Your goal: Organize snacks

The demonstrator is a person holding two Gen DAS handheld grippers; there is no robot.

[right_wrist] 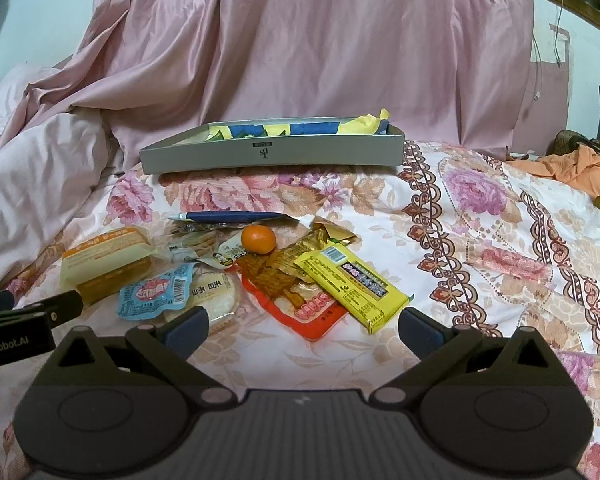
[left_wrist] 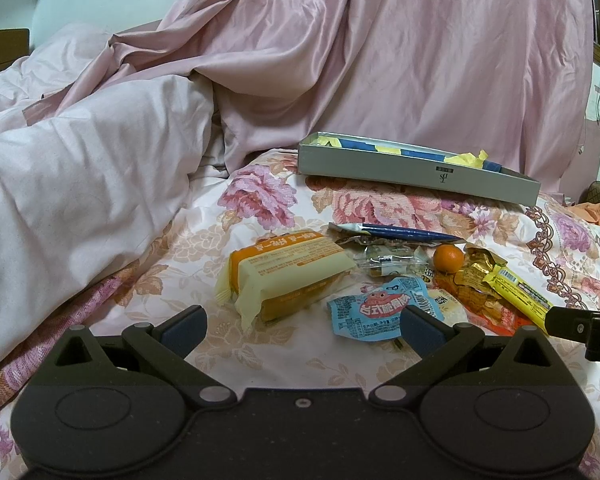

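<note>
Snacks lie in a loose pile on the floral bedspread. An orange-and-cream bread pack (left_wrist: 284,276) (right_wrist: 108,264) is leftmost, with a light-blue packet (left_wrist: 376,308) (right_wrist: 156,290) to its right. A small orange (left_wrist: 448,258) (right_wrist: 259,239), a red packet (right_wrist: 300,300), a yellow bar (left_wrist: 518,294) (right_wrist: 354,290) and a blue tube (left_wrist: 404,234) (right_wrist: 232,217) lie further right. A grey shallow box (left_wrist: 416,176) (right_wrist: 272,154) sits behind them. My left gripper (left_wrist: 302,326) hovers open before the bread pack and blue packet. My right gripper (right_wrist: 303,326) is open in front of the red and yellow packets. Neither holds anything.
A white duvet (left_wrist: 80,184) is heaped on the left and pink satin fabric (right_wrist: 320,40) hangs behind the box. Orange cloth (right_wrist: 572,168) lies at the far right. The box holds blue and yellow paper (right_wrist: 300,128). Bare bedspread (right_wrist: 480,240) extends right of the pile.
</note>
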